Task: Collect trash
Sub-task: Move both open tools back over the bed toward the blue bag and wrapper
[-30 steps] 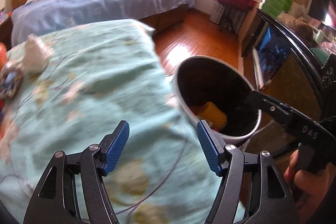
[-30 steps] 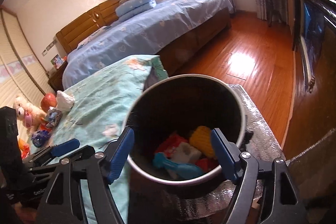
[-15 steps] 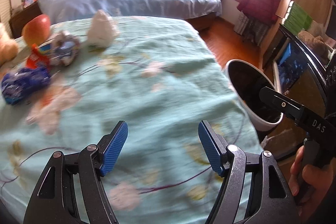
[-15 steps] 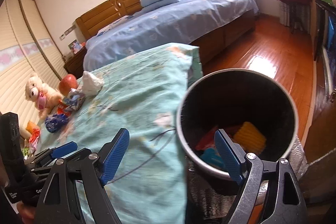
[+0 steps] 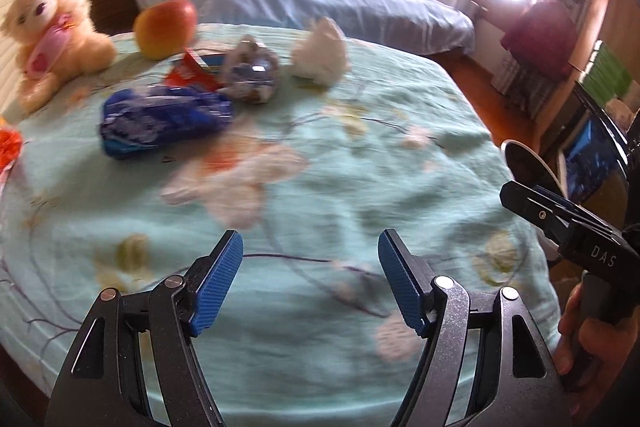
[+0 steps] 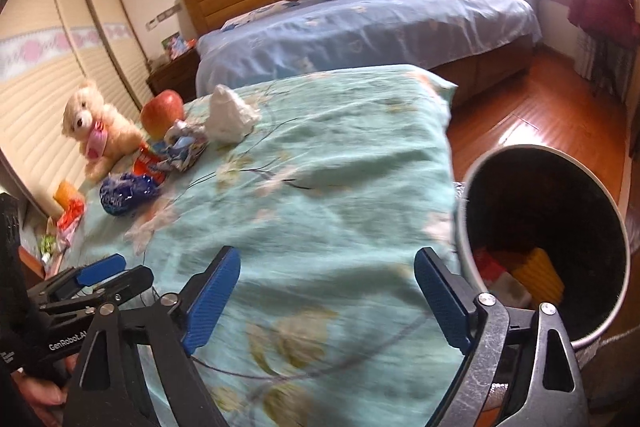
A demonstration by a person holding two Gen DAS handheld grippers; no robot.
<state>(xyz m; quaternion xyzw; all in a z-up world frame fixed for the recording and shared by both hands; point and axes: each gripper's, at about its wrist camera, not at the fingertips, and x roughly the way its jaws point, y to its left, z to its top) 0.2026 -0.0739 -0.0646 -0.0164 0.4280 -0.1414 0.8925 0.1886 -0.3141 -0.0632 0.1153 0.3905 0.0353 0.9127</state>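
On the teal floral blanket (image 5: 360,163) lie a blue crinkled wrapper (image 5: 160,121) (image 6: 124,193), a silvery crumpled wrapper (image 5: 252,71) (image 6: 186,143), a red packet (image 5: 190,75) (image 6: 148,161) and a white tissue wad (image 5: 320,53) (image 6: 230,115). My left gripper (image 5: 310,277) hovers open and empty over the blanket's near part. My right gripper (image 6: 326,301) is empty, its jaws still opening, beside the dark trash bin (image 6: 548,227), which holds yellow and red items. The bin's rim (image 5: 528,163) shows at the bed's right edge.
A teddy bear (image 5: 52,27) (image 6: 98,127) and an apple (image 5: 166,29) (image 6: 162,111) sit at the blanket's far left. More orange and red wrappers (image 6: 68,211) lie at the left edge. A blue bed (image 6: 360,27) stands behind, wooden floor (image 6: 540,119) to the right.
Both grippers have swung left, away from the bin and over the blanket; the trash pile has come into fuller view. The right jaws have spread wider.
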